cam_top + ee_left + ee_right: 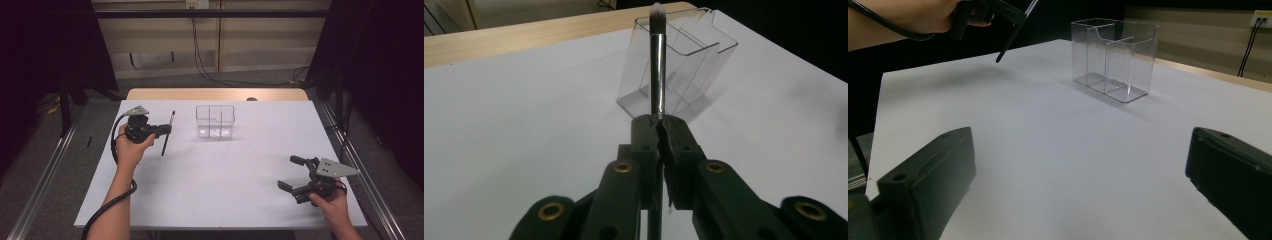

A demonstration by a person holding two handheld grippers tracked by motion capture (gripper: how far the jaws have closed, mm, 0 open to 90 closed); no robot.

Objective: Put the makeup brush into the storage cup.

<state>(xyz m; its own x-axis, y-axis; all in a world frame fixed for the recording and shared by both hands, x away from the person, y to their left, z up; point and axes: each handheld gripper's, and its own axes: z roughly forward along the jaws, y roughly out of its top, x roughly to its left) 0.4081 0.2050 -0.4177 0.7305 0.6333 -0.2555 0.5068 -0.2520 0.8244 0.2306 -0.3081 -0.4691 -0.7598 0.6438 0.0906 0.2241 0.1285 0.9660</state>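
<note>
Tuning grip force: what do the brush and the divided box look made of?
Brush: shiny silvery stem, probably metal, judging by its bright reflection; soft pale bristle tip; lower handle black, material unclear. Divided box: clear hard plastic, likely acrylic; see-through walls with glossy edge highlights. Left tongs are shut on the brush.

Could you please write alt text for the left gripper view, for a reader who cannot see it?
The left gripper is shut on a makeup brush, held upright with its pale bristles at the top. Behind it, a clear plastic organizer with compartments stands on the white table.
</note>
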